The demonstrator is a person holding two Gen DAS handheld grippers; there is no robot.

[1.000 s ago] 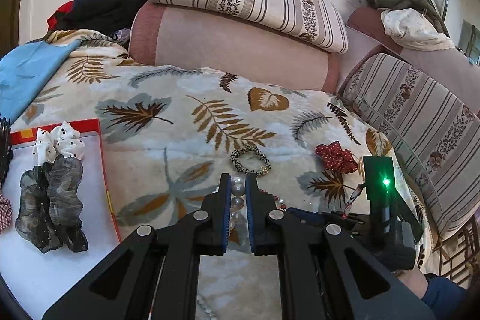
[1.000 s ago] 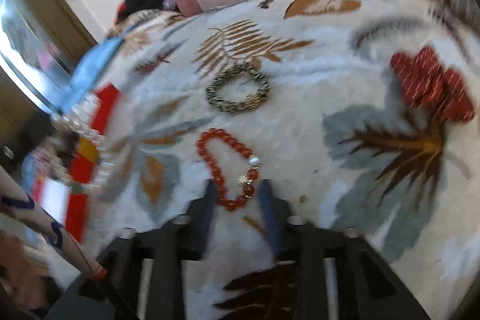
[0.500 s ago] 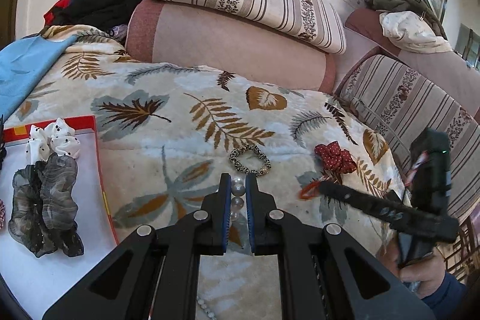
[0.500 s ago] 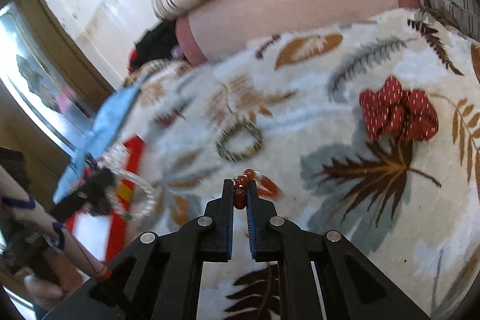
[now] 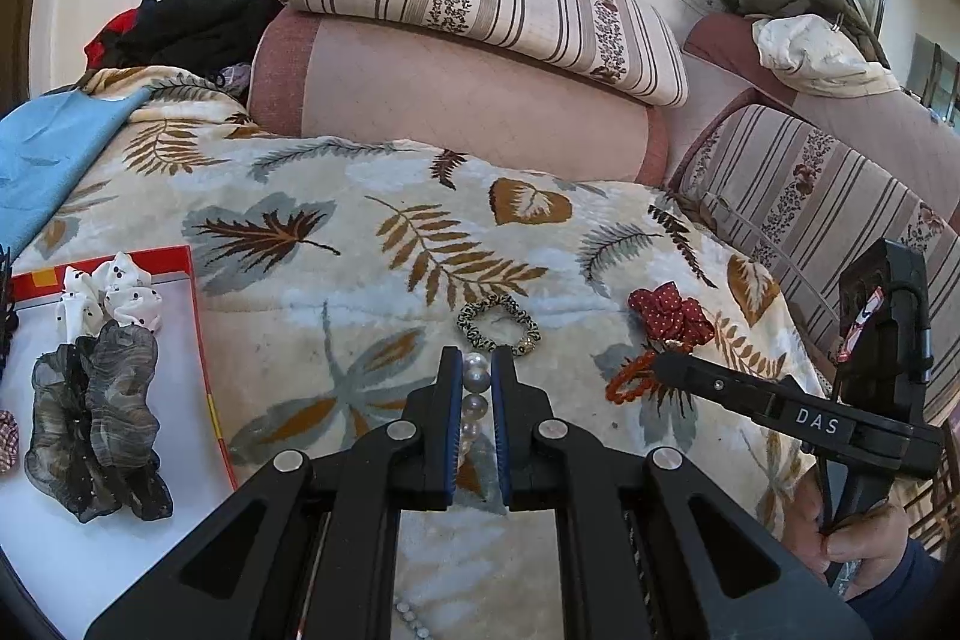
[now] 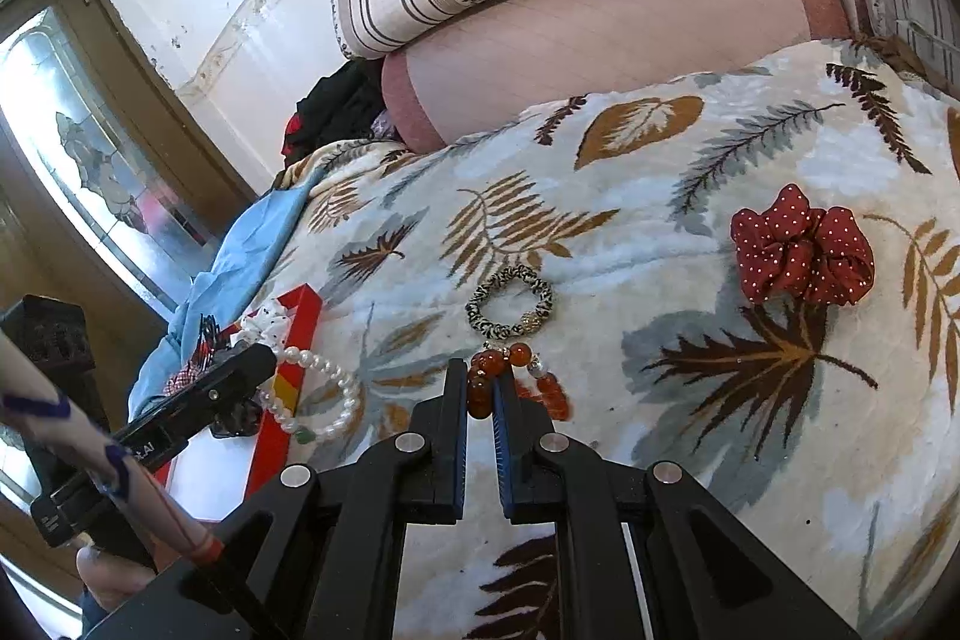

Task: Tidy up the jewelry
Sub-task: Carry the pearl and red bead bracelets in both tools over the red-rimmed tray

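Left hand-held gripper [image 5: 477, 376] is clamped narrow on a white pearl bead bracelet [image 5: 474, 403], lifted over the leaf-print blanket [image 5: 360, 280] near the red-rimmed white tray [image 5: 198, 340]. Right hand-held gripper [image 6: 480, 388] is pinched on a red-orange bead bracelet [image 6: 510, 376], just off the blanket.

Already in the tray: white polka-dot scrunchie [image 5: 111, 295], dark grey sheer scrunchie [image 5: 96, 418].

Left on the blanket: zebra-print hair tie [image 6: 510, 304], red polka-dot scrunchie [image 6: 801, 247].

Judging roughly half done: two in the tray, two in transit, two untouched.
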